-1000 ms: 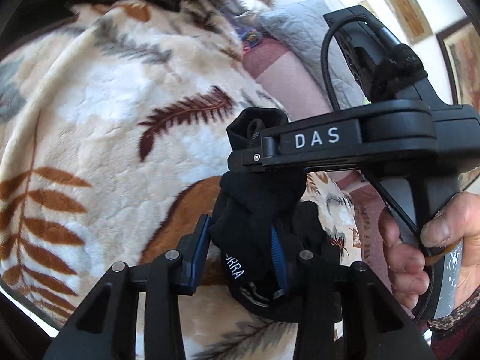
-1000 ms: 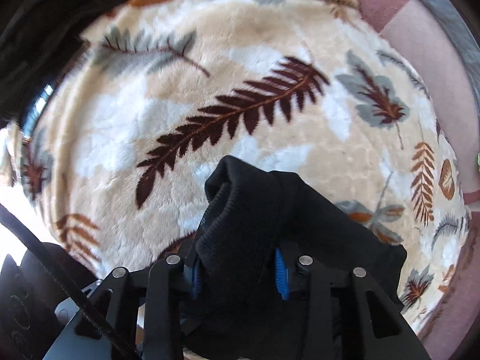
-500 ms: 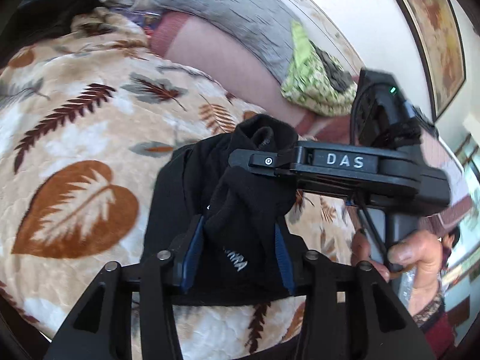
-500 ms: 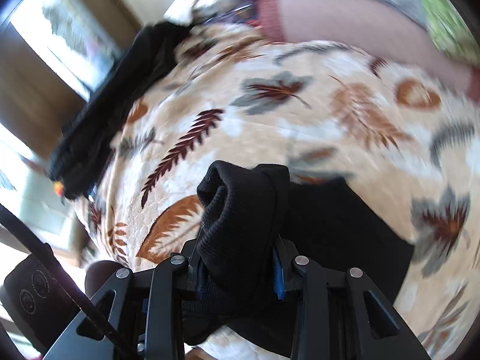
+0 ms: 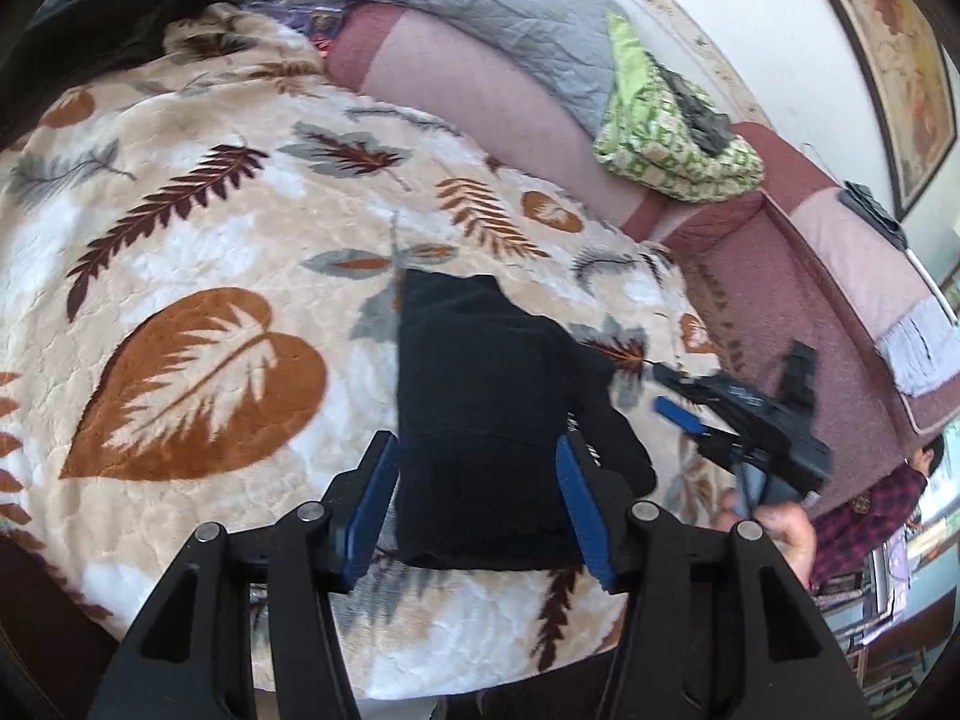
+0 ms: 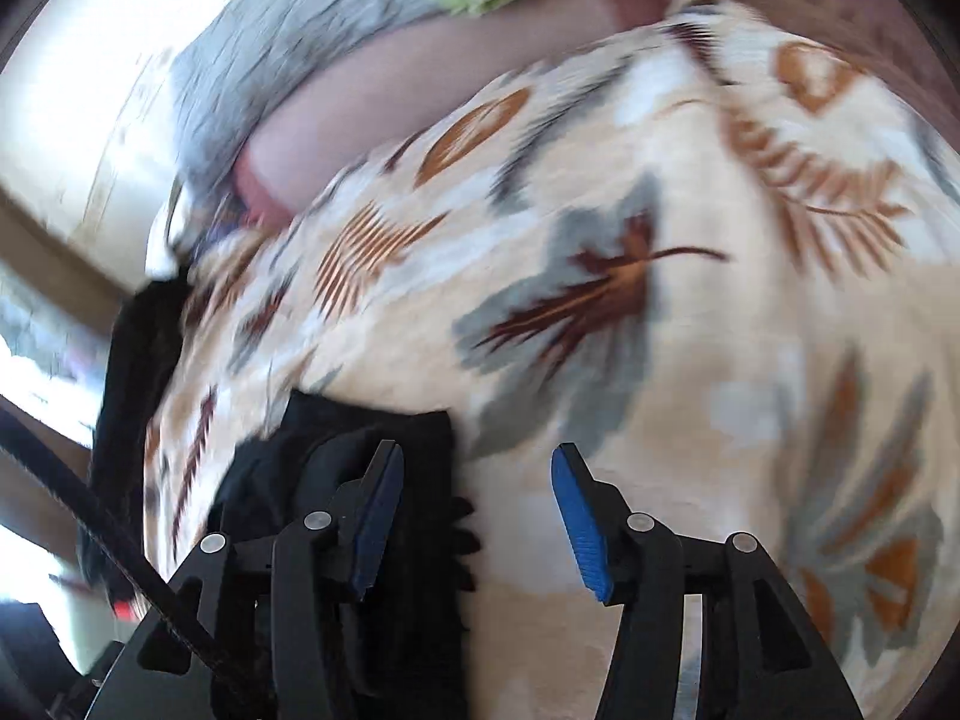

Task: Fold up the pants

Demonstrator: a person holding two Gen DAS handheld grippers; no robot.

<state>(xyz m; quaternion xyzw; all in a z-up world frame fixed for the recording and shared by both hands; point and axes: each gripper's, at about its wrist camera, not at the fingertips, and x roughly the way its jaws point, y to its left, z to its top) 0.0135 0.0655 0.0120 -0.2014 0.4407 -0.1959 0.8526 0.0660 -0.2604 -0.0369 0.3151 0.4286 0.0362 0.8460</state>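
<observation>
Currently the black pants [image 5: 480,396] lie as a compact folded bundle on the leaf-print blanket [image 5: 198,240] covering the bed, near centre of the left wrist view.

Left hand-held gripper [image 5: 480,504]: jaws spread wide, blue pads [image 5: 375,504] standing either side of the bundle's near edge, not pinching it. Released.

Right hand-held gripper [image 5: 708,414]: seen from the left view at about 3 o'clock of the bundle, just beside it, jaws parted, nothing between them. In its own view [image 6: 474,516] the pads are wide apart over bare blanket; the pants [image 6: 372,450] sit at 9 o'clock of the jaws, behind the left finger. That frame is motion-blurred, so contact with the cloth cannot be settled.

Surroundings: pink sofa cushions [image 5: 480,96] at 12 o'clock, a grey quilt [image 5: 480,6] draped above, a green patterned bag [image 5: 666,144] at 1 o'clock, another dark garment [image 5: 90,48] at 10 o'clock.

Handling estimate: thick, soft knit or fleece; light, limp, no stiffness, not fragile. Layers will slide over one another and the plush blanket may drag at the underside. The right side of the bundle looks loose, a layer spilling out at 4 o'clock.

Grip judgement: take all layers together at a folded edge or corner, one gripper each end, deep bite; a shallow pinch would lift only the top layer and undo the fold.

Progress judgement: fold looks essentially complete.
</observation>
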